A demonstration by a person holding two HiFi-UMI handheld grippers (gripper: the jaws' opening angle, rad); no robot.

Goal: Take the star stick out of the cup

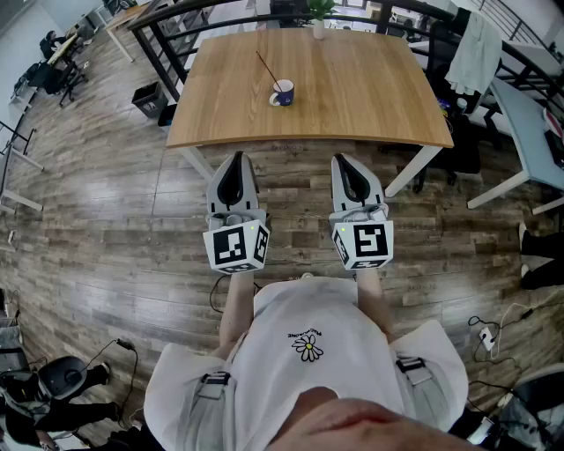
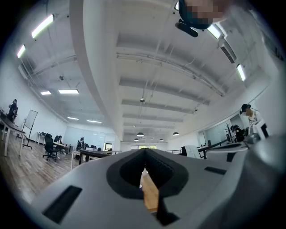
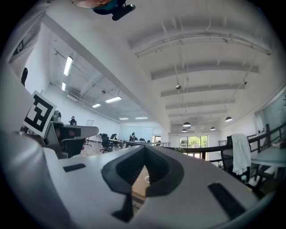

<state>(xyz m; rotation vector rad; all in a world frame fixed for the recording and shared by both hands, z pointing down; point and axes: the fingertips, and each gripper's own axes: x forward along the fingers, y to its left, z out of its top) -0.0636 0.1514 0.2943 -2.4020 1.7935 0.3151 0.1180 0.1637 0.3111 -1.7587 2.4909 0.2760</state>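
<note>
Left gripper (image 1: 234, 161), right gripper (image 1: 350, 162): side by side over wood floor (image 1: 106, 229), short of table's near edge. Both pressed together at tips, nothing pinched. Wooden table (image 1: 361, 101) ahead. Blue-and-white cup (image 1: 283, 92) near table middle, well apart from grippers. Star stick (image 1: 267, 68) stands in cup, leaning toward far left. Small potted plant (image 1: 319, 18) at far edge.

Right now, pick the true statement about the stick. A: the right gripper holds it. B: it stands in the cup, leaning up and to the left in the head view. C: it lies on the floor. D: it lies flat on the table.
B: the stick rises out of the cup on the table, tilted up-left, while the left gripper and right gripper are shut, empty and short of the table's near edge.
</note>
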